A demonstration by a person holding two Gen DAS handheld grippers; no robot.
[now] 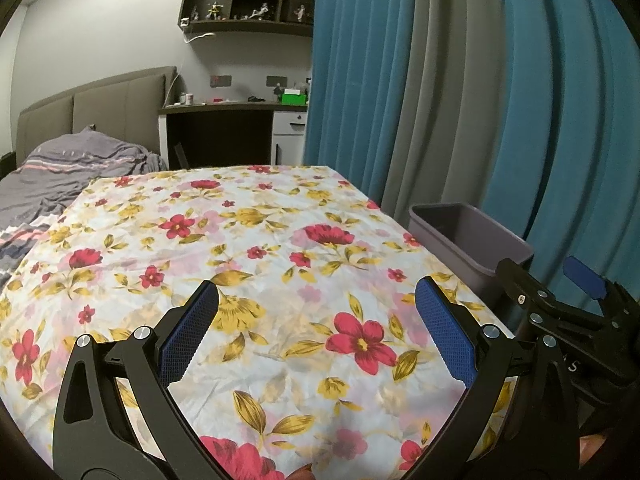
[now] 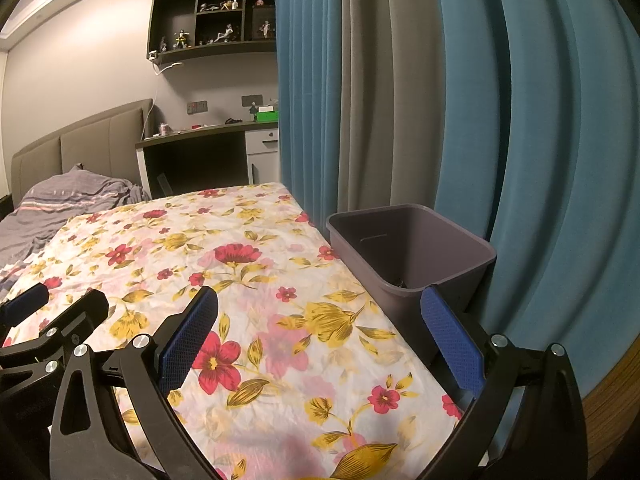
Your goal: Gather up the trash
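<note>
Hovering both tools wide, nothing held: left tool (image 1: 316,320), right tool (image 2: 320,328). No loose trash visible on floral desk (image 2: 260,280). Grey bin (image 2: 412,256) at lower right, mouth up, long axis running away from camera; dark scrap inside. Scan before closing.

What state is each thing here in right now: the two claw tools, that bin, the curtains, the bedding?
Left gripper: open, holding nothing.
Right gripper: open, holding nothing.
Purple bin: upright, no lid, something small and dark at the bottom.
Floral cloth: spread flat, lightly creased.
Curtains: drawn shut.
Grey blanket: rumpled.
</note>
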